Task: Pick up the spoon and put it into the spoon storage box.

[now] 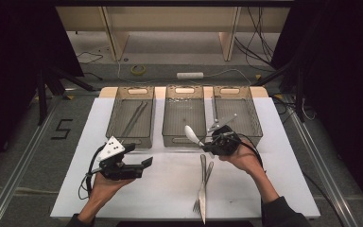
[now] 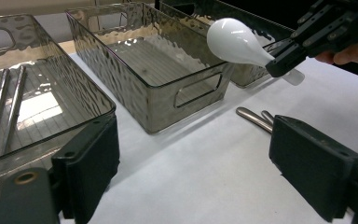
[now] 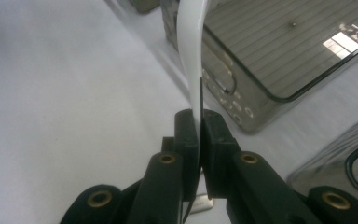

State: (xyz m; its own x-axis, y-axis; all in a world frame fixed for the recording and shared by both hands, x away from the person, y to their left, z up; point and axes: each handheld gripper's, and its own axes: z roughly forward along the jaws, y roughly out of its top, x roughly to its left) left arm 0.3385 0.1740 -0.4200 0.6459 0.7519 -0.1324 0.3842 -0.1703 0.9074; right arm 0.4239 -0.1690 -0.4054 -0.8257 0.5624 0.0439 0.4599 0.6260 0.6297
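Across the far half of the white worktop [image 1: 283,189] I count three smoked see-through bins standing side by side, each with handle slots cut in its end walls. The left bin [image 1: 116,111] holds two long metal rods lying together, slanted along its floor; I see them again through its wall from the left gripper view. The middle bin [image 1: 170,113] has a bare ribbed floor apart from one small speck that I cannot identify. The right bin [image 1: 250,113] holds a piece of metal cutlery, partly hidden behind my right hand; I cannot tell its type. My right claw [image 1: 203,143] is clamped on the handle of a white spoon [image 1: 191,134], which is in the air just in front of the near wall of the middle bin, bowl end pointing up and to the left in the high view. The right gripper view confirms both pads pressed flat against the thin white handle [image 3: 189,56]. My left claw [image 1: 147,162] stands wide apart with nothing between the pads, low over the worktop just in front of the left bin. On the worktop near my right forearm lie a fork [image 1: 199,198] and a second metal piece [image 1: 203,179], touching along their length.
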